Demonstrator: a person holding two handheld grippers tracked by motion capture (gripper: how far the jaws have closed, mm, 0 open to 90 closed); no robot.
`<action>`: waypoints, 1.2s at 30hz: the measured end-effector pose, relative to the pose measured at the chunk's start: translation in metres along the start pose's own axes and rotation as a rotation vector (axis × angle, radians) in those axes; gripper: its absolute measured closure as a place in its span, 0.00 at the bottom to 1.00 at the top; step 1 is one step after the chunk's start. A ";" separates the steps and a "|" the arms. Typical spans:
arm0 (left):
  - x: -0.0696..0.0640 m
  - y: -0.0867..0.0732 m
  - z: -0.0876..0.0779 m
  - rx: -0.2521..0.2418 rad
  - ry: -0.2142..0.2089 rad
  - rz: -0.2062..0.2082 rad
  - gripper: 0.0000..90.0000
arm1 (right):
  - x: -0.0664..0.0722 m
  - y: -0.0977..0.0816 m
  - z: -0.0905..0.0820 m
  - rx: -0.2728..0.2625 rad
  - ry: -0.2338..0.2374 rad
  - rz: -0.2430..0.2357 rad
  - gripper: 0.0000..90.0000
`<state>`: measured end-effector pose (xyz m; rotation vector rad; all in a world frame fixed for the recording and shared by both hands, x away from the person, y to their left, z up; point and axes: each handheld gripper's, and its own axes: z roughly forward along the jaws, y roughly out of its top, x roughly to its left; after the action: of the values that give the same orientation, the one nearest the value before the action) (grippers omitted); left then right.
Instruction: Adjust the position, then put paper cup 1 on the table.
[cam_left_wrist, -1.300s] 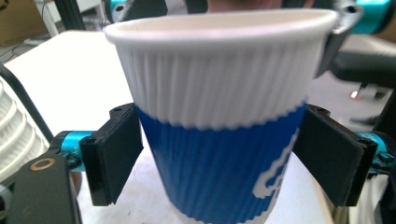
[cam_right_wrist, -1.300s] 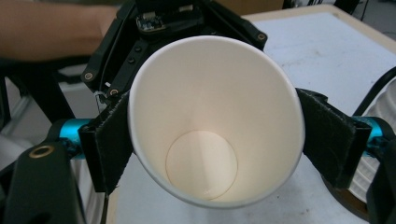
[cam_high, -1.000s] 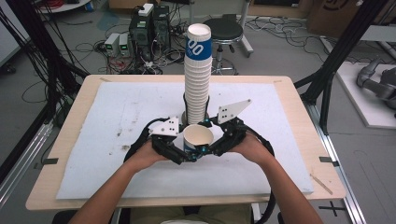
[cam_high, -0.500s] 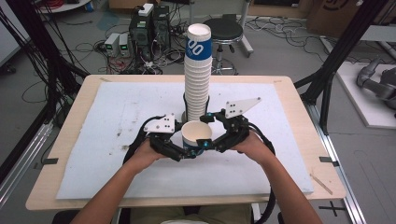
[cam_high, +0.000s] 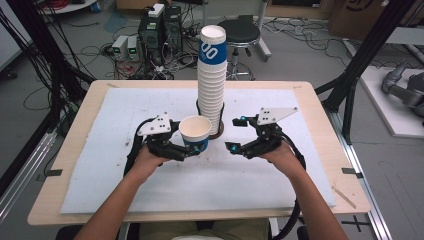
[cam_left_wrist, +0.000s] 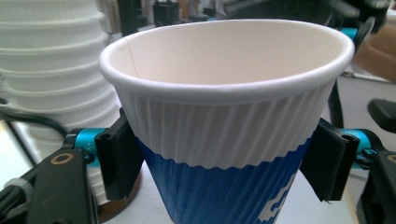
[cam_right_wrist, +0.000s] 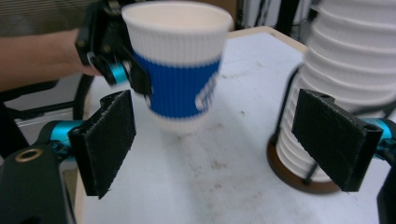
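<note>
While it is clamped between the two black pads of the left tongs, a single paper cup is carried upright and clear of the tabletop, just in front of and to the left of the tall stack of cups. The jaws of these tongs have just been closing, and in the left gripper view the pads are seen pressed on opposite sides of the cup at the lower edge of its white ribbed band, where the blue wall begins.

The right tongs are held apart with nothing between them, to the right of the stack's base; in the right gripper view the wide gap between their pads frames the lifted cup.

The cup is judged to be very light, empty and thin-walled, so it would be crushed or ovalled by a hard squeeze. The ribbed surface should give good friction. A hold at mid-height, below the stiff rolled rim, is judged best.

Counted: one loose cup, one stack of many nested cups on a dark round holder, two tongs, one white mat laid on the tabletop under the stack.
</note>
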<state>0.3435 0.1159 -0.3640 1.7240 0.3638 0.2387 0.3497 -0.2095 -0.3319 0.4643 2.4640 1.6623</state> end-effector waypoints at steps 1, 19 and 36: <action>0.001 0.000 -0.003 -0.005 0.011 -0.001 0.27 | -0.001 -0.003 -0.002 0.001 -0.009 0.007 0.15; 0.016 0.006 -0.041 -0.047 0.155 -0.031 0.27 | -0.010 -0.034 -0.019 0.062 -0.202 0.024 0.16; 0.050 0.002 -0.083 -0.093 0.283 -0.059 0.27 | -0.014 -0.034 -0.022 0.025 -0.180 0.040 0.16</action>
<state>0.3603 0.2105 -0.3490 1.5877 0.6004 0.4515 0.3506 -0.2453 -0.3560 0.6405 2.3625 1.5315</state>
